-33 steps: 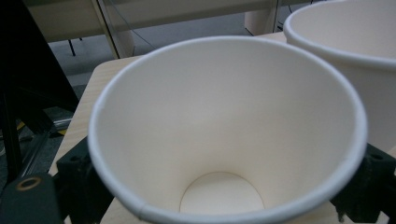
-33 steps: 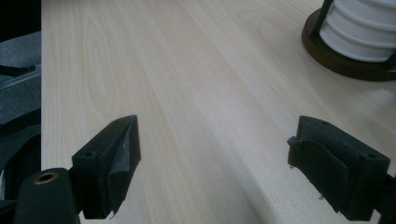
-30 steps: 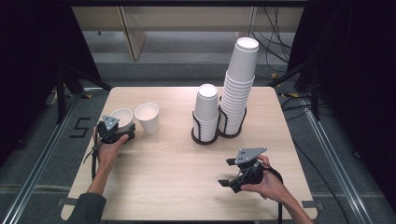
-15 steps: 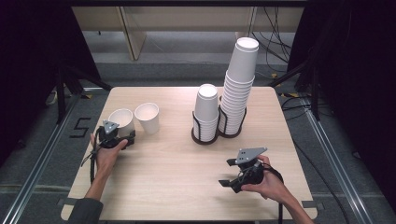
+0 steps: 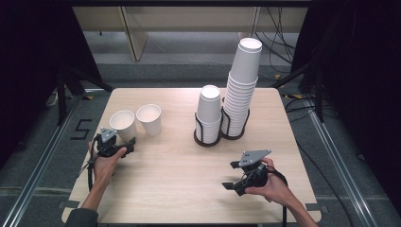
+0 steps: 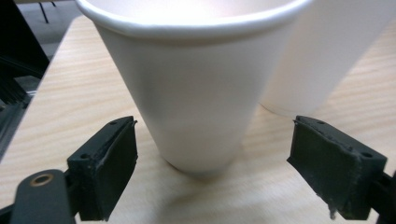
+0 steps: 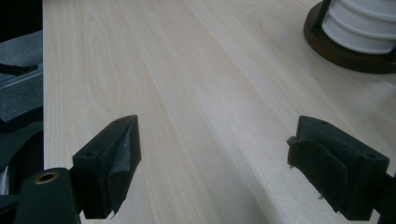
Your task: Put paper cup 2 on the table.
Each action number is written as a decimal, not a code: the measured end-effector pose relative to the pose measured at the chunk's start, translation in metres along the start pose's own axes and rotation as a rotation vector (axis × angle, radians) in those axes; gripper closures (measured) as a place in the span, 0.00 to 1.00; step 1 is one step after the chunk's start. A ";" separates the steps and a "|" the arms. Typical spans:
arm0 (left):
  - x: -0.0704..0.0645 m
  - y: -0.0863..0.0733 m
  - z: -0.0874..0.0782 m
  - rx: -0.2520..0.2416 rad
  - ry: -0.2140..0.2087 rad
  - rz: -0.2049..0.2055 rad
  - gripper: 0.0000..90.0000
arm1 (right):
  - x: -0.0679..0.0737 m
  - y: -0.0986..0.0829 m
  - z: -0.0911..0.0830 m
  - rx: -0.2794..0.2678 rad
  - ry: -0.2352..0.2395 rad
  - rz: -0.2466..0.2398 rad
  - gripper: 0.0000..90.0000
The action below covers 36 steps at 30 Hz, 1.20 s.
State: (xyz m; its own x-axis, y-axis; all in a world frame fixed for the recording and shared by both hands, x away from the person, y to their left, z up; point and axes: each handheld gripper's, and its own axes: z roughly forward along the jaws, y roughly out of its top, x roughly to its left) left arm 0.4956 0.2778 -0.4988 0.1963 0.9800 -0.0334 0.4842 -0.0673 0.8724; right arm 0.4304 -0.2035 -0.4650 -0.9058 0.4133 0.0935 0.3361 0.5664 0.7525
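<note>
Two white paper cups stand side by side at the table's left, the nearer one (image 5: 122, 124) (image 6: 196, 93) and its neighbour (image 5: 149, 118) (image 6: 327, 56). My left gripper (image 5: 118, 138) (image 6: 215, 163) is open just in front of the nearer cup. Its jaws stand wide on either side of the cup's base without touching it. My right gripper (image 5: 228, 175) (image 7: 215, 158) is open low over bare wood at the front right, with nothing between its jaws.
A black double holder (image 5: 208, 139) (image 7: 345, 51) at the table's middle back carries a short stack of white cups (image 5: 208, 111) and a tall stack (image 5: 243, 85). The light wooden table (image 5: 179, 175) has dark floor and rails around it.
My left gripper has drawn back a little from the nearer cup toward the front edge. The cup stays standing. The right gripper has not moved.
</note>
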 end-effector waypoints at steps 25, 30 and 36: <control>-0.072 -0.017 -0.058 -0.034 -0.175 0.010 0.16 | 0.002 -0.001 0.001 0.009 0.007 0.009 0.18; -0.088 -0.025 -0.065 -0.037 -0.217 0.026 0.16 | 0.002 -0.001 0.002 0.006 0.003 0.004 0.18; -0.104 -0.031 -0.075 -0.041 -0.257 0.062 0.16 | 0.006 -0.004 0.004 0.005 -0.002 0.012 0.18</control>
State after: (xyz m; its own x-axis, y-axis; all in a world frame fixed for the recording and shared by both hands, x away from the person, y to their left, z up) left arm 0.3967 0.1920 -0.4859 0.4368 0.8943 -0.0972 0.4302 -0.1128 0.8957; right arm 0.4249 -0.2006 -0.4702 -0.9010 0.4217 0.1013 0.3485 0.5651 0.7478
